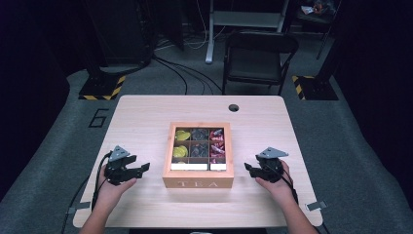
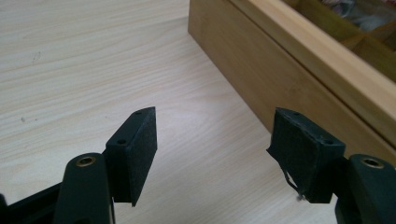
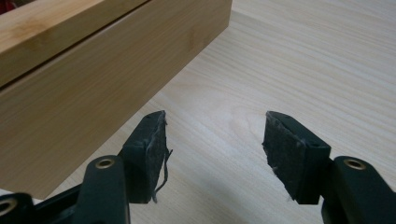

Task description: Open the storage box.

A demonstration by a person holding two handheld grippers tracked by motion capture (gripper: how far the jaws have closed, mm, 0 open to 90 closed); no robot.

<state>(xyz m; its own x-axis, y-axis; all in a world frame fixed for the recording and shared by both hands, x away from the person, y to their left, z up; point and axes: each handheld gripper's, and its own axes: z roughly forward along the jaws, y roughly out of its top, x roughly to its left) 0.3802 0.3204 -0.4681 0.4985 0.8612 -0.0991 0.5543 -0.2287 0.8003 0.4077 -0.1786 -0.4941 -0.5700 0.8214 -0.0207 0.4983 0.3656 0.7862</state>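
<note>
Here, the wooden tea box sits mid-table between the left gripper and right gripper, both with jaws parted and grasping nothing; each should probably meet its side wall squarely and level before any lift.

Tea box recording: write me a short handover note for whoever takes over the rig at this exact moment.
Left gripper: jaws apart, nothing between them, held just left of the tea box, not touching it.
Right gripper: jaws apart, empty, just right of the box, also clear of it.
Things: the wooden box marked TEA sits mid-table, top closed over sorted tea bags; yellow ones fill the left compartments, dark ones the middle, red ones the right.
Done: both grippers are placed at the box's sides.
Left: nothing is gripped yet; the likely next step is to close in on the box.
</note>
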